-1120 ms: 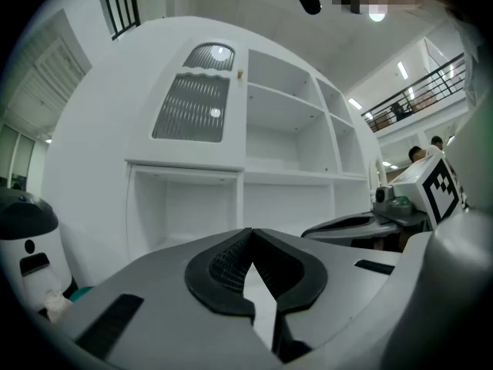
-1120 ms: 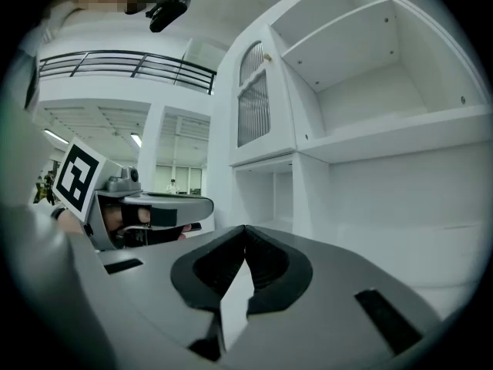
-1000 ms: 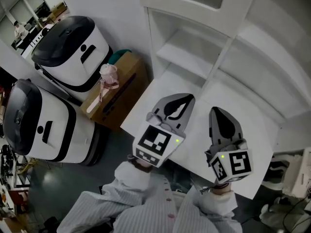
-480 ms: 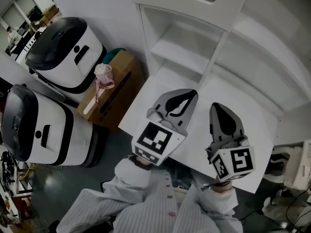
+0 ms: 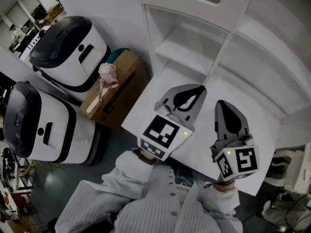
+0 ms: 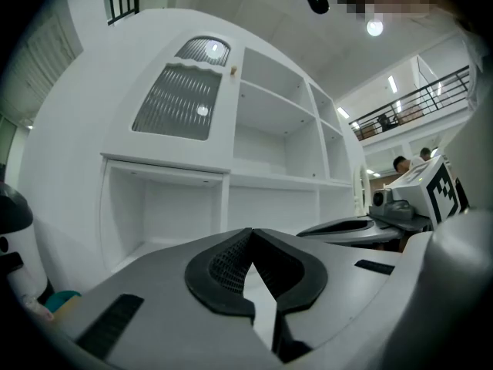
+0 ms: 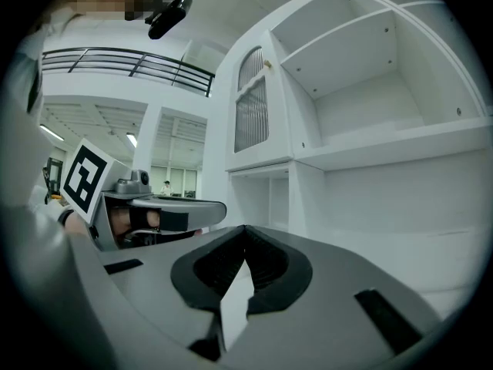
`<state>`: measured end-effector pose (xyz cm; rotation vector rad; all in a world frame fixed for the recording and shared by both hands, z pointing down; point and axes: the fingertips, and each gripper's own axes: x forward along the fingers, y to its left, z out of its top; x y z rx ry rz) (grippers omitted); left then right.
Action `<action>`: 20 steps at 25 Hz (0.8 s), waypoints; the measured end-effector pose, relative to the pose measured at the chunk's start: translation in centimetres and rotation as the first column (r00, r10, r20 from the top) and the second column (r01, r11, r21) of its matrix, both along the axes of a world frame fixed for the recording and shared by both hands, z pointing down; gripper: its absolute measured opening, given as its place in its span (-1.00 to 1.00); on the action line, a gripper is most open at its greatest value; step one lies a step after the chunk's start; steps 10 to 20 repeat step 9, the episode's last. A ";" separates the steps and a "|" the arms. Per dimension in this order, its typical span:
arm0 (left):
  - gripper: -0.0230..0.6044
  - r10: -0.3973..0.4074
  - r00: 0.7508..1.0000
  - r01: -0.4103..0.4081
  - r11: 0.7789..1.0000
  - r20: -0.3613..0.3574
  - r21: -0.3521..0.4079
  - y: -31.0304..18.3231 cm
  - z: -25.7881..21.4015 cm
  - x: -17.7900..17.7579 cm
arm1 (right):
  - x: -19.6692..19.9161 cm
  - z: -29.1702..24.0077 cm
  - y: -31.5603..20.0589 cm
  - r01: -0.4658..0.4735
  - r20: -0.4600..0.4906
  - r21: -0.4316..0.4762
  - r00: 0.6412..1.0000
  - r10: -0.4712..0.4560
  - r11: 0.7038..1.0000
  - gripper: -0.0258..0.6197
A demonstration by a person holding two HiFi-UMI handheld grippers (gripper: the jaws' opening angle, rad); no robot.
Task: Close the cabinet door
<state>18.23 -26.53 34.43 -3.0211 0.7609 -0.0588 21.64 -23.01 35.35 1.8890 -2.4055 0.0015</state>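
— Ahead stands a white open-shelved cabinet (image 5: 194, 47). Where's its arched ribbed-glass door (image 6: 177, 91)?
— Upper left of that cabinet, above my claws and well apart from them. I've got the left gripper (image 6: 250, 233) and right gripper (image 7: 245, 230) both pinched together, empty, over the cabinet's white ledge (image 5: 146, 111).

A plain white wall (image 5: 116, 8) is seen at 11 o'clock in the head view, and a dark grey glossy floor (image 5: 48, 178) at 8 o'clock. Two rounded white machines with black lids (image 5: 68, 47) are stood at 9 and 10 o'clock, with a brown cardboard box (image 5: 121, 89) just beside them. A white cabinet of open shelves (image 5: 194, 47) is set at 12 o'clock. A black-railed upper gallery (image 7: 123, 62) and a round lit ceiling lamp (image 6: 375, 28) are shown in the gripper views.
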 end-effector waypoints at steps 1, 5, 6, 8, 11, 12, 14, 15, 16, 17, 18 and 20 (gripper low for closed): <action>-0.90 0.017 1.000 -0.017 1.000 -0.003 0.005 0.1 -0.2 0.3 | 0.1 -0.1 0.0 -0.003 -0.004 0.002 1.000 0.003 1.000 -0.88; -0.90 0.069 0.997 -0.069 0.997 -0.017 0.034 0.9 -1.0 1.3 | 0.6 -0.4 0.3 -0.018 -0.012 0.006 1.000 0.018 1.000 -0.88; -0.90 0.079 0.997 -0.078 0.996 -0.028 0.033 1.0 -1.1 1.5 | 0.8 -0.6 0.4 -0.021 -0.012 0.010 1.000 0.021 1.000 -0.88; -0.90 0.096 0.994 -0.095 0.995 -0.052 0.026 1.2 -1.5 2.0 | 1.2 -1.1 0.6 -0.030 -0.015 0.023 0.999 0.030 0.999 -0.88; -0.90 0.105 0.992 -0.103 0.994 -0.064 0.022 1.3 -1.6 2.3 | 1.4 -1.4 0.7 -0.035 -0.016 0.031 0.999 0.035 0.999 -0.88; -0.90 0.105 0.992 -0.103 0.994 -0.064 0.022 1.3 -1.6 2.3 | 1.4 -1.4 0.7 -0.035 -0.016 0.031 0.999 0.035 0.999 -0.88; -0.90 0.105 0.992 -0.103 0.994 -0.064 0.022 1.3 -1.6 2.3 | 1.4 -1.4 0.7 -0.035 -0.016 0.031 0.999 0.035 0.999 -0.88; -0.90 0.105 0.992 -0.103 0.994 -0.064 0.022 1.3 -1.6 2.3 | 1.4 -1.4 0.7 -0.035 -0.016 0.031 0.999 0.035 0.999 -0.88; -0.90 0.105 0.992 -0.103 0.994 -0.064 0.022 1.3 -1.6 2.3 | 1.4 -1.4 0.7 -0.035 -0.016 0.031 0.999 0.035 0.999 -0.88; -0.90 0.105 0.992 -0.103 0.994 -0.064 0.022 1.3 -1.6 2.3 | 1.4 -1.4 0.7 -0.035 -0.016 0.031 0.999 0.035 0.999 -0.88; -0.90 0.105 0.992 -0.103 0.994 -0.064 0.022 1.3 -1.6 2.3 | 1.4 -1.4 0.7 -0.035 -0.016 0.031 0.999 0.035 0.999 -0.88; -0.90 0.105 0.992 -0.103 0.994 -0.064 0.022 1.3 -1.6 2.3 | 1.4 -1.4 0.7 -0.035 -0.016 0.031 0.999 0.035 0.999 -0.88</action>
